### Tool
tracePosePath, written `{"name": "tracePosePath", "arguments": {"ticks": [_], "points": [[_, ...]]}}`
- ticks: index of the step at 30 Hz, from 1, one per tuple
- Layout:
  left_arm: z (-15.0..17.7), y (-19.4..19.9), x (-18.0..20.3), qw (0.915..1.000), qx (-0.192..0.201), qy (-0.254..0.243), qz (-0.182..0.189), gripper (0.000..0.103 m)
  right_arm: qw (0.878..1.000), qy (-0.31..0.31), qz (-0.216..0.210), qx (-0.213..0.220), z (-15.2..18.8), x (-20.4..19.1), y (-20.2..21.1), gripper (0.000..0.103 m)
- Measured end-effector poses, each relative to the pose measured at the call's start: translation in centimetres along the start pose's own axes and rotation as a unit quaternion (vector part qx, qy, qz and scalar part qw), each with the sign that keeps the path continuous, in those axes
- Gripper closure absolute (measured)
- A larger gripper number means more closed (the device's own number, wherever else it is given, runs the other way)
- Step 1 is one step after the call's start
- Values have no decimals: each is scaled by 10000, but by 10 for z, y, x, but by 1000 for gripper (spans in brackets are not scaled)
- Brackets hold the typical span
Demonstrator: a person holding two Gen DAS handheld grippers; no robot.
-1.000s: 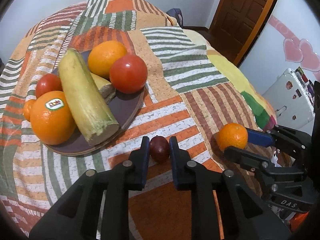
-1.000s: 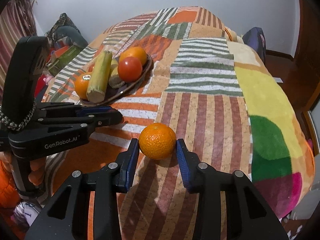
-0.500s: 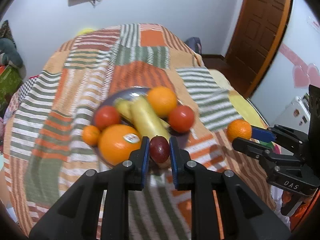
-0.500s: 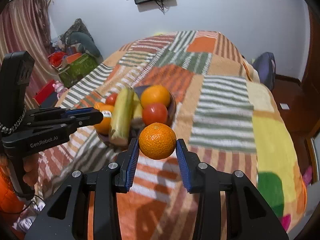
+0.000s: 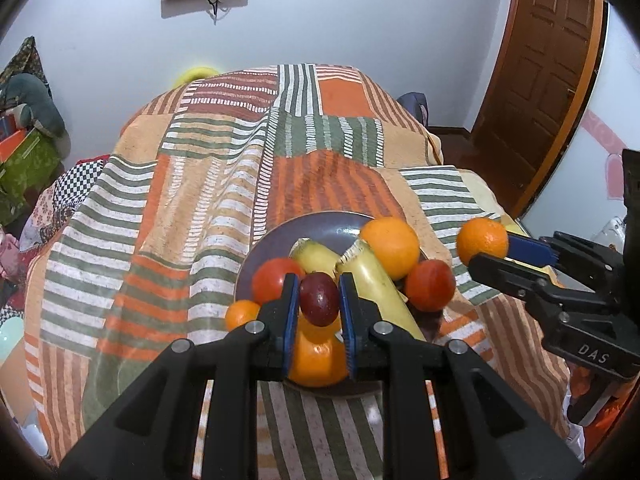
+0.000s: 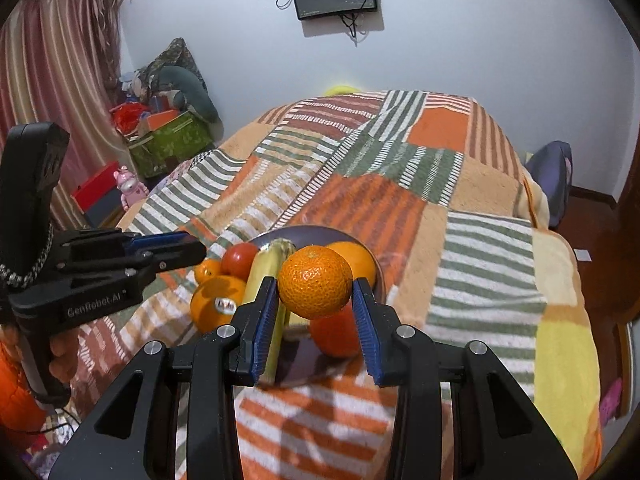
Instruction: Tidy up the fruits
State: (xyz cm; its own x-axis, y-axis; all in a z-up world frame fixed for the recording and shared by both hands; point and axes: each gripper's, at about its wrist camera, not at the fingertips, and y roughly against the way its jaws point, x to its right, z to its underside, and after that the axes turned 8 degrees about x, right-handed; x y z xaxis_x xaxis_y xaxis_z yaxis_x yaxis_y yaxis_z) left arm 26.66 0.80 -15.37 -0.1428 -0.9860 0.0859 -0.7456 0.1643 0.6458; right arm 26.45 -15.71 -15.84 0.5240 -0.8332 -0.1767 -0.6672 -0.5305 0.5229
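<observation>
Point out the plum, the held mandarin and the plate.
plum (image 5: 319, 299), left wrist view, front face.
mandarin (image 6: 315, 281), right wrist view, middle of peel.
plate (image 5: 320, 227), left wrist view, bare far part.

I read even, moderately bright indoor light from above. The right gripper (image 6: 316, 314) throws a soft shadow onto the blanket (image 6: 472, 280) directly beneath it. Both fisheye views bow strongly, with black vignetted corners; sharpness holds throughout.

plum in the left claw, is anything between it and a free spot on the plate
Yes. The plum hangs over the near side of the plate, where a large orange, a tomato and a banana crowd it. Bare plate shows only at the far rim, beyond that fruit.
</observation>
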Motion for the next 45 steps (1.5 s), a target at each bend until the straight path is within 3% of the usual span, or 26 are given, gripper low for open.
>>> {"name": "tracePosePath", "arguments": {"ticks": [12,23,28,37,45], "points": [[5,-40,-10,9994,-328,90,71,84,9992,69,-74,-393,5,-2,-45,68],[8,-54,-10,9992,-390,94,46,83,9986,154,-24,-511,9,-3,-53,67],[7,-51,-10,9990,-419,115,47,83,9987,161,0,-485,6,-3,-50,62],[-8,3,-5,9998,98,132,-119,83,9999,80,120,53,-15,-8,-4,62],[-30,103,12,9929,1162,104,-227,83,9954,156,266,910,-40,-31,74,62]]}}
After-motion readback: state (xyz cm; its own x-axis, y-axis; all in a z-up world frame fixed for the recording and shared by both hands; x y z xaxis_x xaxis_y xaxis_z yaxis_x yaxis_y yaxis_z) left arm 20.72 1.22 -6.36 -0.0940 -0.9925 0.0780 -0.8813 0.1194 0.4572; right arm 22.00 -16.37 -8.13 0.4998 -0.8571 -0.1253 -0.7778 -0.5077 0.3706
